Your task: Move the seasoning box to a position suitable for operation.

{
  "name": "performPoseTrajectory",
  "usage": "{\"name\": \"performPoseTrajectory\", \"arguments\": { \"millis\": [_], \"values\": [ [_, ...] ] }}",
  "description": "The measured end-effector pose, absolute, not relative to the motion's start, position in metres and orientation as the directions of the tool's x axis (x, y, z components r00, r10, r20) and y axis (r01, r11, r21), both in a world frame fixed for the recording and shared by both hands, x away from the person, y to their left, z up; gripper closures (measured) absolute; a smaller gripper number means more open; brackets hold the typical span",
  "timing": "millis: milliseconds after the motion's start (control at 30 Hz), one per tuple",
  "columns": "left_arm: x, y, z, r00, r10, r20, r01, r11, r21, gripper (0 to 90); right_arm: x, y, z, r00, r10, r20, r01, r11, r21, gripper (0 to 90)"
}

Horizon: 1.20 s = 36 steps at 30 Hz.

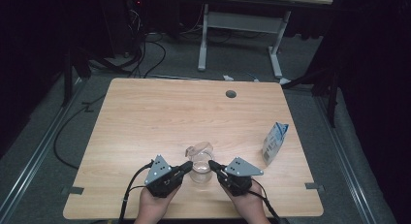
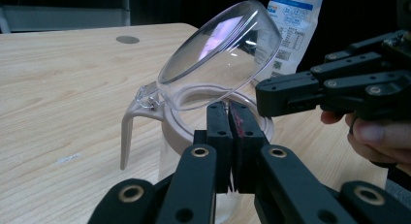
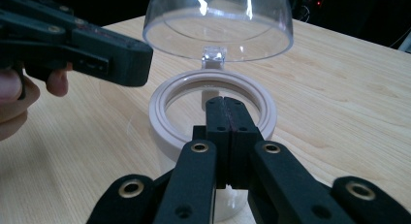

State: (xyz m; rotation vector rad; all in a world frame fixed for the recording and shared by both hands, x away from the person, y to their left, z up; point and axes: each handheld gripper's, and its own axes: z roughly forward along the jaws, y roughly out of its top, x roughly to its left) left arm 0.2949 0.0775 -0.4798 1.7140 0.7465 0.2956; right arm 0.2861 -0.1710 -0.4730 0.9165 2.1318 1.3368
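Clear jar (image 1: 201, 169) stands near the table's (image 1: 145, 112) front edge, its domed hinged lid (image 1: 200, 149) flipped open. Left gripper (image 1: 188, 166) and right gripper (image 1: 213, 165) flank the jar's rim, jaws clenched, gripping nothing. Blue-white pouch (image 1: 275, 142) stands well apart at right.

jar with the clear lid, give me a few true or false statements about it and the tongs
1. The jar's domed lid is flipped open. True.
2. The left tongs stand wide open. False: they are shut, with nothing between them.
3. The right tongs are shut. True.
4. The blue and white bag lies inside the jar. False: it stands apart on the table, off to the right.
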Motion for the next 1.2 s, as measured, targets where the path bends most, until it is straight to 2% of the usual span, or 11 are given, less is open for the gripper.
{"name": "performPoseTrajectory", "arguments": {
  "millis": [1100,1200],
  "values": [
    [0.31,0.099,-0.475,0.704,0.674,-0.223,0.326,-0.027,0.945,87.8,0.285,-0.171,-0.477,-0.677,0.734,-0.044,0.265,0.299,0.917,89.7],
    [0.309,0.1,-0.475,0.705,0.677,-0.212,0.319,-0.036,0.947,87.0,0.285,-0.171,-0.477,-0.682,0.731,-0.035,0.269,0.295,0.917,86.1]
  ]
}}
